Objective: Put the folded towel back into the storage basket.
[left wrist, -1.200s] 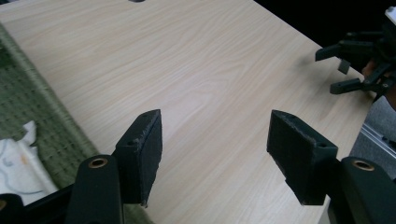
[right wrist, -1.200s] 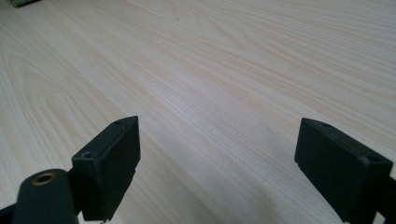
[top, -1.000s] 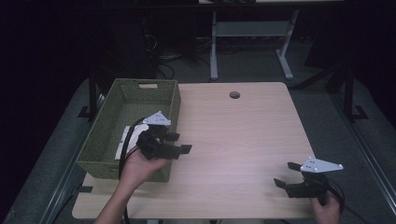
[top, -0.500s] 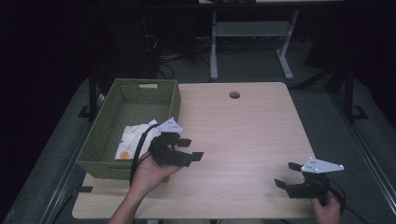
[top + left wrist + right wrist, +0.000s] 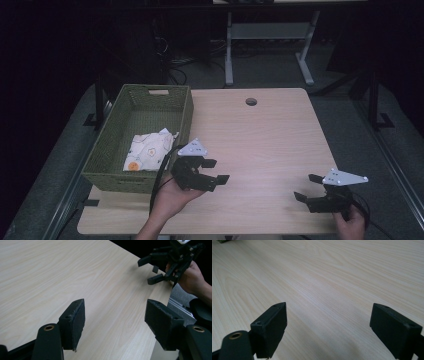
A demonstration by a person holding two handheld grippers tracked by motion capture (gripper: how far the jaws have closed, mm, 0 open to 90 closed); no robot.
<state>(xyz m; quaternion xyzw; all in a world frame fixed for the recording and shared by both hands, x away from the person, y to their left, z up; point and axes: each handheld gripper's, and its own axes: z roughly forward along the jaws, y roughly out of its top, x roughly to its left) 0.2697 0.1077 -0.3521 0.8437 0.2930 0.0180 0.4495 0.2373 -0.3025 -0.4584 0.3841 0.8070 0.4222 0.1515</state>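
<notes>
A white cloth with small orange prints [image 5: 147, 150] lies folded on the floor of the green woven basket [image 5: 187, 107] at the table's left. Just right of the basket's near corner, my left gripper [image 5: 216, 170] is held over the wood, open and empty; its two pads [image 5: 73, 322] stand wide apart over bare tabletop in the left gripper view. Near the front right corner my right gripper [image 5: 306, 187] is open too, with nothing between its jaws. Bare wood lies beneath my right gripper [image 5: 328, 327] in its own view. Far off in the left gripper view, the right gripper [image 5: 148, 271] is held by a hand [image 5: 190, 277].
The light wooden table [image 5: 270, 135] has a round cable hole [image 5: 251, 101] near its far edge. A desk frame and cables stand on the dark floor behind. The table's front right edge [image 5: 162, 322] drops off close to my right hand.
My left gripper has come out of the basket and moved right over the table, leaving the cloth lying in the basket. The right gripper has stayed put.
</notes>
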